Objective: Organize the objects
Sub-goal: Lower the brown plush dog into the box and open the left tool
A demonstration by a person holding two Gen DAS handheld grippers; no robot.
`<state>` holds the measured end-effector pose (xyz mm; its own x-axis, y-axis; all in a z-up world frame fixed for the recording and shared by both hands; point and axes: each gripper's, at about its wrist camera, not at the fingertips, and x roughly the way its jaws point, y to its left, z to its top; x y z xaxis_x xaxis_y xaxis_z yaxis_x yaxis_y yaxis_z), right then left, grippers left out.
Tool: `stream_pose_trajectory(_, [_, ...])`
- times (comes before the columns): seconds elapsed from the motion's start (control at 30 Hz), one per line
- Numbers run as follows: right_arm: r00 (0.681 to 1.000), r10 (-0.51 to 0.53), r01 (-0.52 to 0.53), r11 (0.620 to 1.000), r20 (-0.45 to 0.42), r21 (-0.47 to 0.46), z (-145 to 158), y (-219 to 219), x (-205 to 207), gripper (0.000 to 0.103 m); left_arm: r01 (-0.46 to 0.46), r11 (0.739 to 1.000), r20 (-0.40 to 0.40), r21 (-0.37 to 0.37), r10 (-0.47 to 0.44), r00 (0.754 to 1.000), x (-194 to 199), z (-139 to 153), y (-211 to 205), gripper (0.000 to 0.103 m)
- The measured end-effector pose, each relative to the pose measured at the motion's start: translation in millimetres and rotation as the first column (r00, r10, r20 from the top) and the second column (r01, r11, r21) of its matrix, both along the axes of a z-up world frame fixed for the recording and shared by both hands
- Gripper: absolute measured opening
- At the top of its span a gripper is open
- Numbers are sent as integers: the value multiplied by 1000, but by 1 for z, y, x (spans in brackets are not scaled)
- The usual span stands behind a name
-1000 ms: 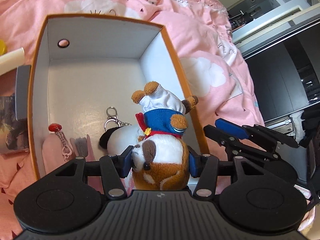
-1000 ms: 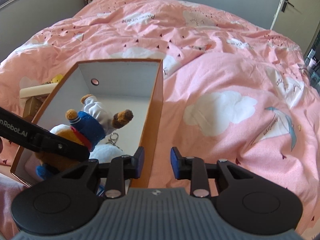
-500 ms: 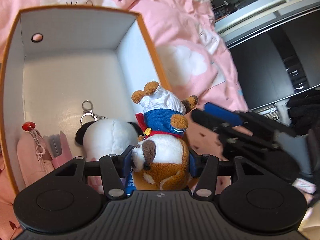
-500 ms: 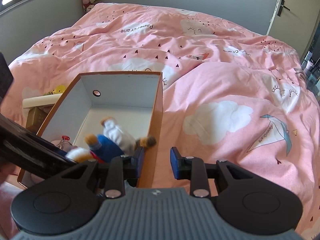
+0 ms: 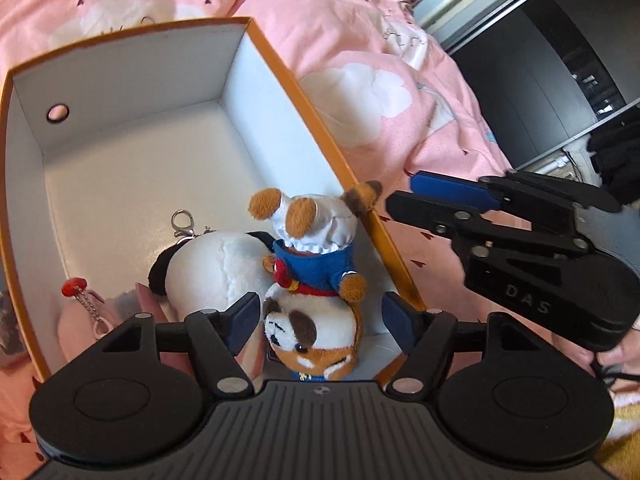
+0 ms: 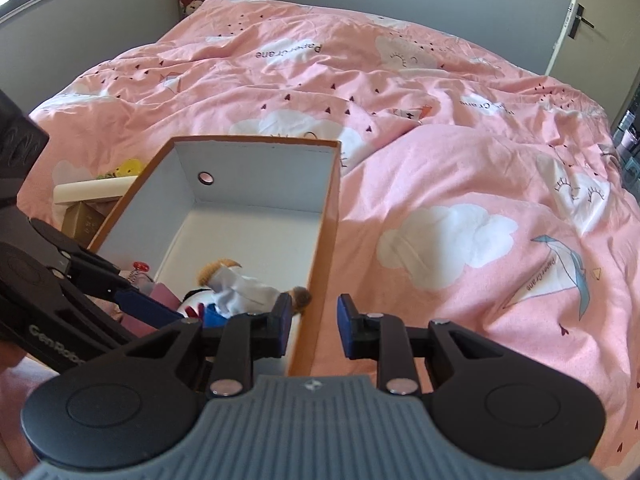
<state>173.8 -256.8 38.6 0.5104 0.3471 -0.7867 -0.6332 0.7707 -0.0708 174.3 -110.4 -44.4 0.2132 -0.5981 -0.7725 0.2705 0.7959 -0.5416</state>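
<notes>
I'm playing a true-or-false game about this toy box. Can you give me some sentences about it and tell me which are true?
1. The plush dog is upside down in the box. True.
2. The left gripper squeezes the dog. False: its jaws have just been opening, pads clear of the dog.
3. The right gripper straddles the box's side wall. True.
4. The bedspread is green. False: pink with white clouds.
5. A panda plush lies beside the dog. True.

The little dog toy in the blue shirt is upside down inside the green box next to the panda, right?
Not quite: the box is orange outside and white inside, not green, as the left wrist view shows. The rest holds: the dog toy is upside down inside it, beside the panda.
</notes>
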Motion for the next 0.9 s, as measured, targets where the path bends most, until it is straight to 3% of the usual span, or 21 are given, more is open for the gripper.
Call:
stream_pose_trajectory(0.27, [997,72,-72,997,-5,-5,1,20,-8,27,85,989,116,119,-98,988,-1,19,20,73])
stream_pose_trajectory(0.47, [988,153,-154,987,-12,-36,-7,40,-13,31,226,936,178,272,-279,944,2,14,11,73])
stream_pose_trajectory(0.53, [984,179,-179,981,-12,-76,-14,47,-11,32,286,904,201,317,-359,911,3,10,5,73])
stream_pose_trajectory(0.67, [973,231,-229,962,-2,-147,-18,57,-9,32,409,819,229,402,-523,821,9,-1,-11,73])
stream_pose_trajectory(0.9, [958,275,-286,938,-82,-198,-27,60,5,34,580,704,193,410,-688,699,28,-22,-36,73])
